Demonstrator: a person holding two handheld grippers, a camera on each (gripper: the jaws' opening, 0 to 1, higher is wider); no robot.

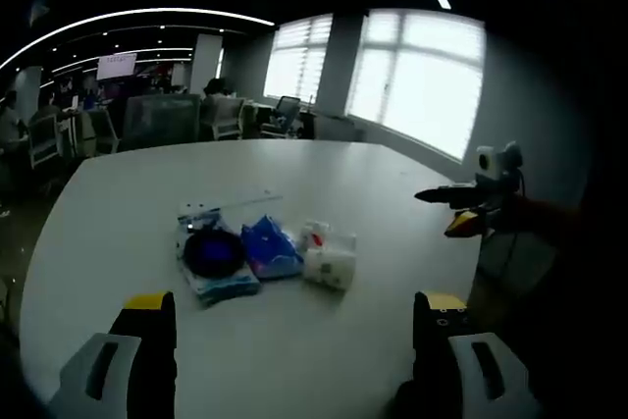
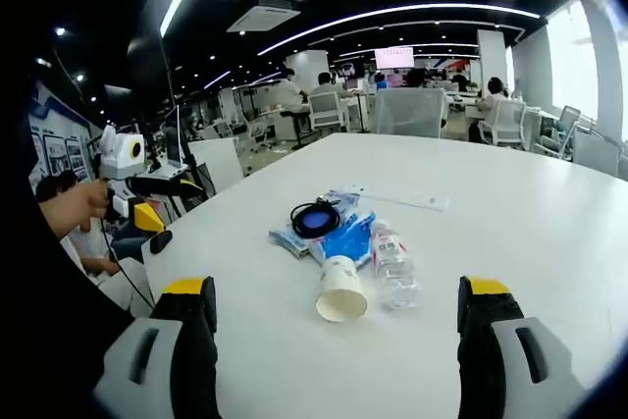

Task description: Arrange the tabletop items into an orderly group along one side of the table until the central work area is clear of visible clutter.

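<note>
A small cluster lies mid-table. In the right gripper view a paper cup (image 2: 341, 291) lies on its side, mouth toward me, beside a clear plastic bottle (image 2: 394, 264), also lying down. Behind them are a crumpled blue cloth (image 2: 345, 233) and a black cable coil (image 2: 316, 216) on a flat blue packet (image 2: 287, 238). My right gripper (image 2: 337, 329) is open, short of the cup. In the left gripper view the coil (image 1: 213, 251), cloth (image 1: 270, 247), bottle (image 1: 314, 235) and cup (image 1: 331, 267) sit ahead of my open left gripper (image 1: 294, 333). Nothing is between either pair of jaws.
The white table (image 1: 147, 183) is wide and rounded. A thin white strip (image 2: 404, 199) lies past the cluster. The right gripper (image 1: 469, 211) hangs off the table's right edge; the left gripper (image 2: 147, 205), in a hand (image 2: 74, 205), is beyond the left edge. Office chairs and desks stand behind.
</note>
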